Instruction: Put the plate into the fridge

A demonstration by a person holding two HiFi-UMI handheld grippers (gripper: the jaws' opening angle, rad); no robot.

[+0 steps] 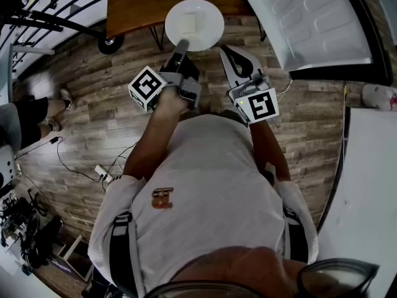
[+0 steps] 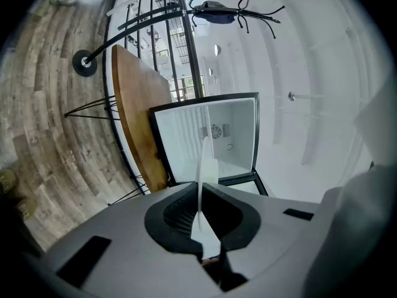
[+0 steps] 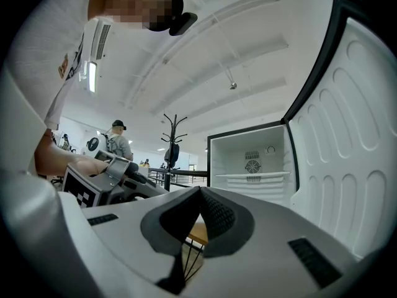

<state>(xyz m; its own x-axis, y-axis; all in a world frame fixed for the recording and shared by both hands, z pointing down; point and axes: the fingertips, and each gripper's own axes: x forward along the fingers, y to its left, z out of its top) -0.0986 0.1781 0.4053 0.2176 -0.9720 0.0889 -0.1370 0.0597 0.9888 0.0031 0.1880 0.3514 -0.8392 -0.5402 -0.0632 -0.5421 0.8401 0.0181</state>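
Observation:
A round white plate (image 1: pixel 194 23) with a pale square piece on it hangs over the wood floor, and my left gripper (image 1: pixel 180 45) is shut on its near rim. In the left gripper view the plate (image 2: pixel 203 166) is edge-on between the pads, standing upright in front of the open fridge (image 2: pixel 211 141). My right gripper (image 1: pixel 239 64) is beside the plate on its right, shut and holding nothing. In the right gripper view its jaws (image 3: pixel 200 194) meet at the tips. Beyond them are the white fridge interior (image 3: pixel 251 166) with one shelf and the open door (image 3: pixel 353 135).
The fridge door (image 1: pixel 316 23) swings out at the upper right. A wooden table (image 1: pixel 130 5) on thin metal legs stands left of the fridge. A coat rack (image 3: pixel 173 141) and a person (image 3: pixel 116 143) are further back. Cables (image 1: pixel 80 166) lie on the floor at left.

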